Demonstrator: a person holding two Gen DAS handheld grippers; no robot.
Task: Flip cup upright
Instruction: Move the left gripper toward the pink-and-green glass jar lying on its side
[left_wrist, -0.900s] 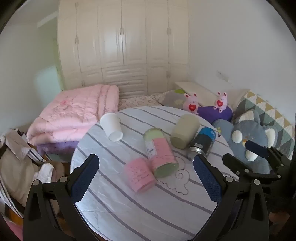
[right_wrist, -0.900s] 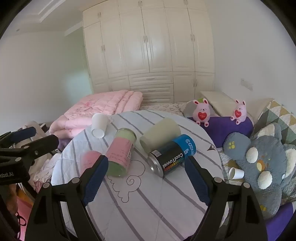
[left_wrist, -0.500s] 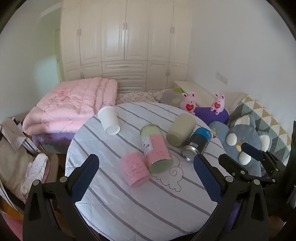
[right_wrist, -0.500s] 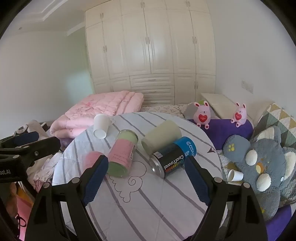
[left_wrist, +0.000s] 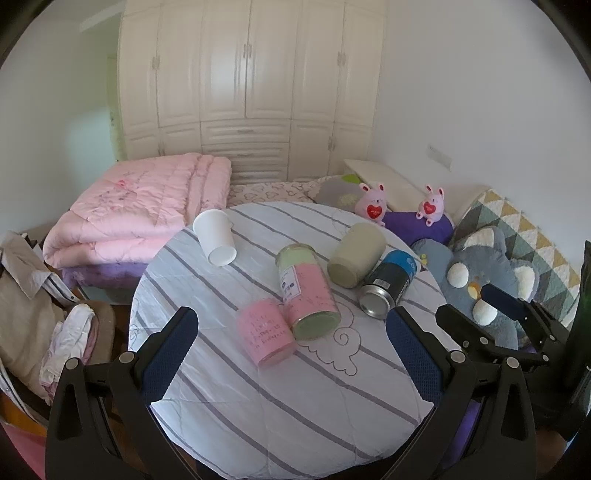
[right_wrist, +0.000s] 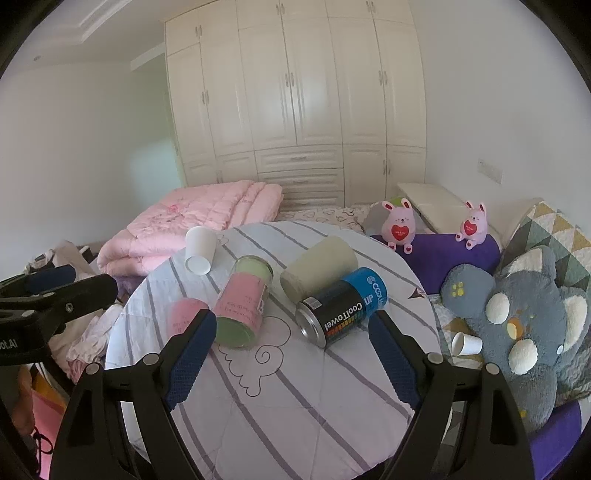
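Several cups and cans lie on their sides on a round striped table (left_wrist: 280, 417). A white paper cup (left_wrist: 215, 236) lies at the far left, also in the right wrist view (right_wrist: 200, 249). A small pink cup (left_wrist: 265, 336) lies nearest my left gripper. A pink and green can (left_wrist: 306, 291), a beige cup (left_wrist: 356, 260) and a black and blue can (left_wrist: 388, 283) lie in the middle. My left gripper (left_wrist: 290, 343) is open and empty above the table's near part. My right gripper (right_wrist: 291, 341) is open and empty, near the black and blue can (right_wrist: 341, 307).
A folded pink quilt (left_wrist: 140, 206) lies beyond the table on the left. Plush toys (left_wrist: 491, 280) and cushions crowd the right side. Another small white cup (right_wrist: 466, 343) lies off the table on the right. Clothes (left_wrist: 33, 314) are piled at the left. White wardrobes fill the back wall.
Both grippers have drawn back and risen a little, so the table looks smaller and lower. The cups and cans have not moved. Both grippers stay open.
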